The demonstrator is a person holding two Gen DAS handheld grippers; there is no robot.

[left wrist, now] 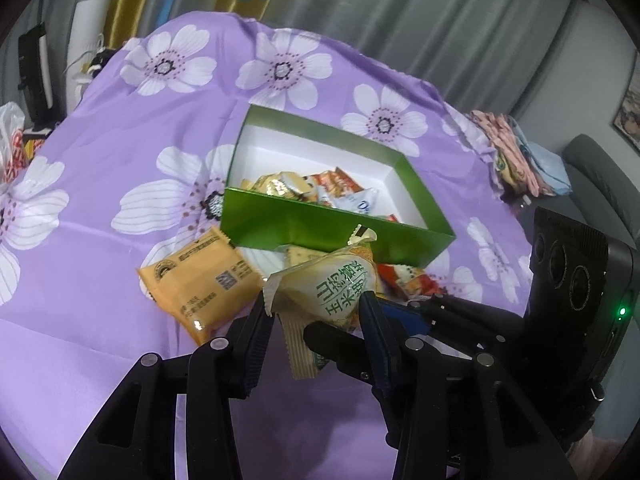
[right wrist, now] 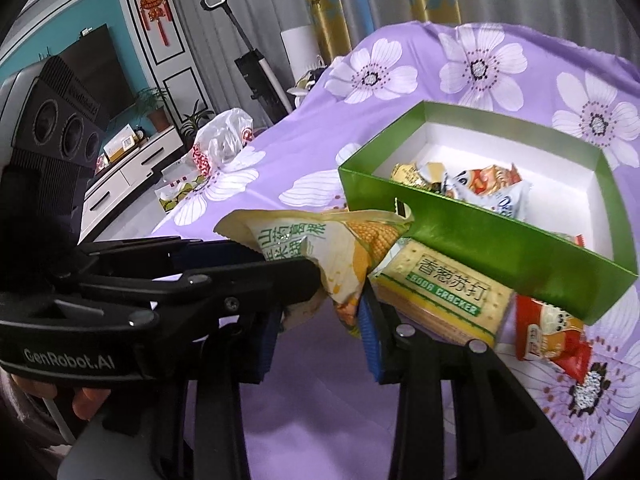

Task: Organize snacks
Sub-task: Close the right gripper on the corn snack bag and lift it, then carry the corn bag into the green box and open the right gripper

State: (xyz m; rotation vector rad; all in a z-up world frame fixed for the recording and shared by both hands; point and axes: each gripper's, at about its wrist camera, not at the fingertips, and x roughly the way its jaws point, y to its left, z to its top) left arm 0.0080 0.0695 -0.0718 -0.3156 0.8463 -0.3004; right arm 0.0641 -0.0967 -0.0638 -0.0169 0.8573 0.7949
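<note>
My left gripper (left wrist: 314,316) and right gripper (right wrist: 320,320) both pinch one crinkled yellow corn snack packet (left wrist: 336,284) with green lettering.

Home living room, television (right wrist: 98,68), curtains (right wrist: 328,0) (red knot ornament (right wrist: 154,10))

Both hand-held grippers: matte black linkage arms w/ round silver pivot screws, ribbed blue pads on fingers (right wrist: 370,336), left gripper (left wrist: 316,312) body w/ 3 round lenses + green LED, white "GenRobot.AI" on its side, right gripper (right wrist: 320,320) alike.
</note>
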